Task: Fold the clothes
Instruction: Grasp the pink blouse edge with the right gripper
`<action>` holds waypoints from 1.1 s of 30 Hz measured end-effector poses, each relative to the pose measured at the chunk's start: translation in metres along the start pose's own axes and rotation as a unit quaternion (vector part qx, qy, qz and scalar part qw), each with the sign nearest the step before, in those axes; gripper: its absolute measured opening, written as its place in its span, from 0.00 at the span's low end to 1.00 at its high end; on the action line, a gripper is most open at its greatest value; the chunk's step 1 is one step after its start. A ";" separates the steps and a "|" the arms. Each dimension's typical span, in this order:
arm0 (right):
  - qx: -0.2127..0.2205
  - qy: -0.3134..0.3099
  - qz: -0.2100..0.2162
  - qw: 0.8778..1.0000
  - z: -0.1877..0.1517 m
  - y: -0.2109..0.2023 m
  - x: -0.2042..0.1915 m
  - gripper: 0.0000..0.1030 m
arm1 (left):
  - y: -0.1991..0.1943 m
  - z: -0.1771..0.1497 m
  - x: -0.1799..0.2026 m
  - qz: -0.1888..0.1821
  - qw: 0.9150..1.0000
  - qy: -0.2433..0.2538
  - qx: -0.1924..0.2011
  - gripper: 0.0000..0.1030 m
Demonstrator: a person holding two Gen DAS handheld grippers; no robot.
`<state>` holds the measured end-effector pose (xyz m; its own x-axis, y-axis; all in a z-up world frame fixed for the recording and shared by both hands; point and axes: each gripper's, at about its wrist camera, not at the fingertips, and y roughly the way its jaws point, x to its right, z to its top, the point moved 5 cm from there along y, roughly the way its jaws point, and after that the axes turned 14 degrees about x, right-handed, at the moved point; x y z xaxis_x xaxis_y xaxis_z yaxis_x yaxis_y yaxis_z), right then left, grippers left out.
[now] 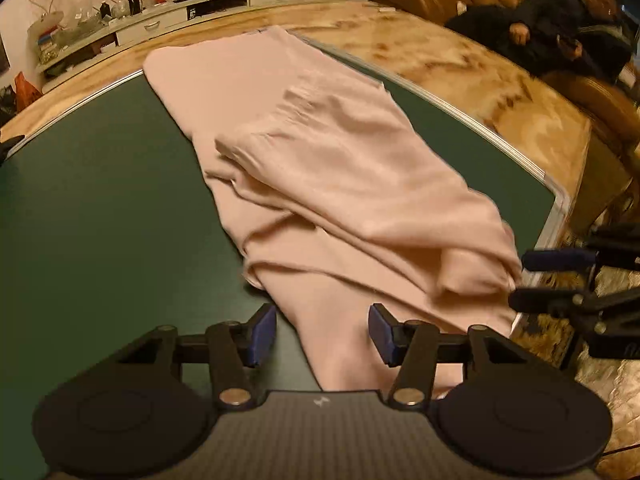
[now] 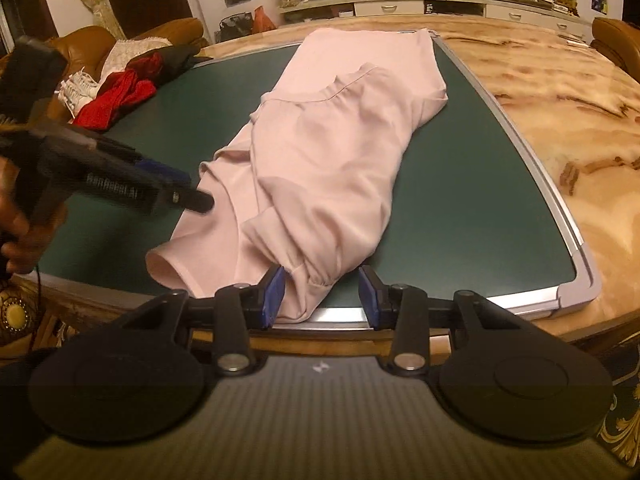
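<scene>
A pale pink garment (image 1: pixel 328 168) lies lengthwise on the dark green board (image 1: pixel 100 208), with a sleeve folded over its body; it also shows in the right wrist view (image 2: pixel 320 152). My left gripper (image 1: pixel 322 336) is open, hovering over the garment's near edge, with cloth under and between its blue pads. My right gripper (image 2: pixel 322 298) is open at the board's front edge, its left pad touching the gathered cuff end of the sleeve. The right gripper also shows at the right of the left wrist view (image 1: pixel 568 280), and the left one in the right wrist view (image 2: pixel 176 192).
The green board (image 2: pixel 480 208) has a metal frame (image 2: pixel 572 236) and rests on a marbled table (image 2: pixel 560 92). A pile of red, white and dark clothes (image 2: pixel 120 88) lies at its far left. Brown sofas, a seated person (image 1: pixel 568 28) and a cluttered cabinet (image 1: pixel 180 12) stand behind.
</scene>
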<state>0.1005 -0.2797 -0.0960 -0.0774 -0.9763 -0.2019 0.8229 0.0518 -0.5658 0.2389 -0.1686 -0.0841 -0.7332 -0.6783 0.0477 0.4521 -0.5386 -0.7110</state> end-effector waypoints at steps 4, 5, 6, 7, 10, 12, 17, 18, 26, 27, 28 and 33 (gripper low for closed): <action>0.006 0.009 -0.008 1.000 0.000 -0.002 0.001 0.45 | -0.009 0.000 0.014 -0.005 1.000 0.001 0.014 0.55; 0.007 0.012 -0.009 1.000 0.000 -0.003 0.002 0.45 | -0.009 0.002 0.014 -0.010 1.000 -0.009 0.012 0.55; 0.007 0.014 -0.009 1.000 0.001 -0.003 0.003 0.45 | -0.008 0.003 0.014 -0.019 0.999 -0.028 0.009 0.55; 0.007 0.015 -0.008 1.000 0.001 -0.003 0.003 0.45 | -0.006 0.004 0.013 -0.024 0.999 -0.044 0.006 0.55; 0.008 0.014 -0.006 1.000 0.001 -0.003 0.002 0.45 | 0.002 0.007 0.010 -0.019 0.997 -0.079 0.005 0.52; 0.008 0.012 -0.005 1.000 0.000 -0.002 0.000 0.45 | 0.009 0.010 0.006 -0.016 0.994 -0.105 0.004 0.52; 0.011 0.000 -0.004 1.000 0.000 0.001 -0.003 0.45 | 0.022 0.010 0.001 -0.004 0.990 -0.142 0.000 0.50; 0.011 0.000 -0.004 1.000 0.000 0.002 -0.003 0.45 | 0.023 0.009 0.000 0.000 0.989 -0.145 0.003 0.45; 0.017 0.004 0.002 1.000 -0.001 0.005 -0.003 0.40 | 0.024 0.005 -0.008 0.029 0.987 -0.156 0.014 0.07; 0.018 0.005 0.002 1.000 -0.001 0.005 -0.002 0.39 | 0.023 0.005 -0.008 0.032 0.988 -0.151 0.014 0.04; 0.021 0.005 0.001 1.000 -0.001 0.004 -0.002 0.31 | 0.023 0.005 -0.007 0.035 0.989 -0.146 0.014 0.02; 0.020 0.002 -0.006 1.000 -0.001 0.006 -0.001 0.08 | 0.019 0.004 -0.002 0.047 0.992 -0.118 0.013 0.00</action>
<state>0.1052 -0.2780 -0.0996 -0.0900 -0.9760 -0.1983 0.8439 0.0310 -0.5357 0.2504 -0.1794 -0.0950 -0.5497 -0.8224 0.1466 0.5282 -0.4781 -0.7017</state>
